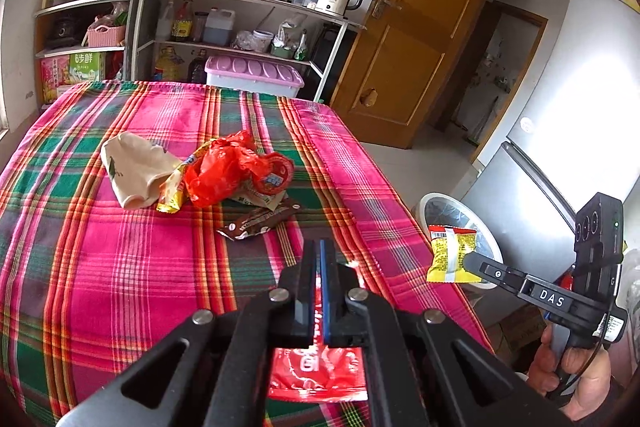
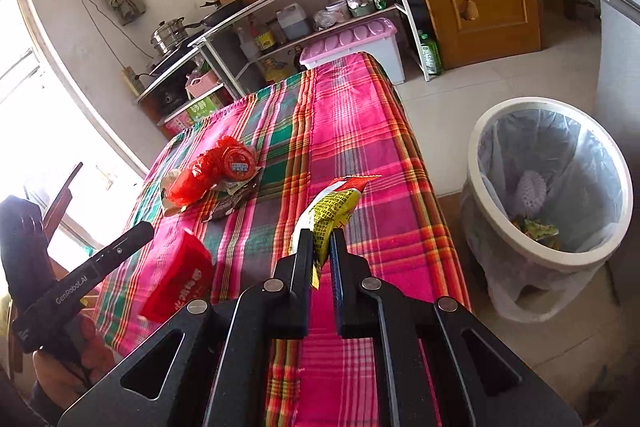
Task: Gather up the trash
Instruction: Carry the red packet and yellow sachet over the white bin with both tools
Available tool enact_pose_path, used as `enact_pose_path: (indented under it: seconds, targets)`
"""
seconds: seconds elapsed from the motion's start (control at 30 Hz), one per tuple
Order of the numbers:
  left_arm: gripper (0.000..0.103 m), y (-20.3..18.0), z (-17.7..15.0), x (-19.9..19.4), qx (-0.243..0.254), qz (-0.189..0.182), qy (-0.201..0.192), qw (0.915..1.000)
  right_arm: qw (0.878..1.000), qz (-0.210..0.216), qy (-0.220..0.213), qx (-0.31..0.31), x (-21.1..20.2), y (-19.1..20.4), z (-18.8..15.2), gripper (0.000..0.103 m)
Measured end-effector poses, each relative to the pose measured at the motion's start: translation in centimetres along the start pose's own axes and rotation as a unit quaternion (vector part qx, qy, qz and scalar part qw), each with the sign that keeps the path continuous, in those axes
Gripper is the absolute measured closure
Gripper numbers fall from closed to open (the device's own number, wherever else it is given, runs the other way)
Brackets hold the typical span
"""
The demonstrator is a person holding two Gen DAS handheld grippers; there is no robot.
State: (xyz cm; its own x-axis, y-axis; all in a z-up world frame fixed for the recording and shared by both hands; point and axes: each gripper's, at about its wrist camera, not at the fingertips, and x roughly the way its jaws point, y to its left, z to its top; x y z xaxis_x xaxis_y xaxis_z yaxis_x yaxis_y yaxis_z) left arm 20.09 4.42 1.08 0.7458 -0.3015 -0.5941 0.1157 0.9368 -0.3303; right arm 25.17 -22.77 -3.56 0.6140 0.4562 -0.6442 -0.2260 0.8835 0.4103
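Now my left gripper pinches a limp red wrapper, my right gripper a light, crinkly yellow packet by its edge.

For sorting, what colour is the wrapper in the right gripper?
Yellow wrapper with a red end; clearest in the right wrist view.

Bright window glare; fisheye edges bend, darken.
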Motion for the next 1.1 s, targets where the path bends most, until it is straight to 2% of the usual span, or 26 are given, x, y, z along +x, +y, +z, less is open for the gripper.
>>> enact_pose_path:
  seconds: [0.17,0.2,0.23,0.3,0.33,0.5,0.63,0.8,0.87,0.93,0.97,1.03,1.1]
  targets:
    - [0.099,-0.2,-0.5,0.8,0.012,0.022,0.022,0.9994,1.0,0.0,-0.003,0.007,-0.5,-0.9,-0.2,0.095]
    - [0.088,0.0,-0.6,1.0,0.009,0.016,0.031,0.9994,1.0,0.0,-0.003,0.007,-0.6,-1.0,-0.3,0.095]
    - [0.063,0.0,-0.8,1.1,0.007,0.007,0.037,0.9993,1.0,0.0,-0.003,0.009,-0.6,-1.1,-0.3,0.095]
    - [0.032,-0.4,-1.4,1.1,0.016,0.018,0.035,0.9991,1.0,0.002,-0.003,0.014,-0.5,-1.4,-0.4,0.095]
    - [0.032,-0.5,-1.7,1.3,0.022,0.019,0.036,0.9989,1.0,0.002,-0.002,0.014,-0.5,-1.4,-0.5,0.095]
    - [0.032,-0.3,-3.3,3.6,0.024,0.031,0.09,0.9952,1.0,0.002,-0.002,0.017,-0.6,-1.8,-0.6,0.095]
    - [0.032,-0.9,-4.5,4.9,0.031,0.031,0.114,0.9925,1.0,0.0,-0.002,0.018,-0.6,-1.8,-0.7,0.095]
    - [0.033,-2.9,-5.7,5.2,0.084,0.061,0.11,0.9885,1.0,0.0,-0.001,0.02,-0.8,-2.0,-0.8,0.095]
    - [0.043,-3.5,-6.1,5.3,0.11,0.082,0.105,0.9849,1.0,-0.001,-0.002,0.019,-0.8,-2.0,-0.9,0.095]
    - [0.061,-3.7,-6.3,5.2,0.121,0.093,0.101,0.9832,1.0,0.0,-0.002,0.019,-0.8,-2.0,-0.9,0.095]
    - [0.067,-3.5,-6.2,5.0,0.114,0.091,0.099,0.9844,1.0,0.0,-0.003,0.019,-0.8,-2.0,-1.0,0.095]
    - [0.087,-2.9,-5.8,4.8,0.096,0.089,0.096,0.9868,1.0,0.0,-0.003,0.019,-0.9,-2.0,-1.1,0.095]
    - [0.092,-2.4,-5.6,4.4,0.081,0.079,0.094,0.9892,1.0,0.0,-0.002,0.019,-1.0,-2.0,-1.2,0.095]
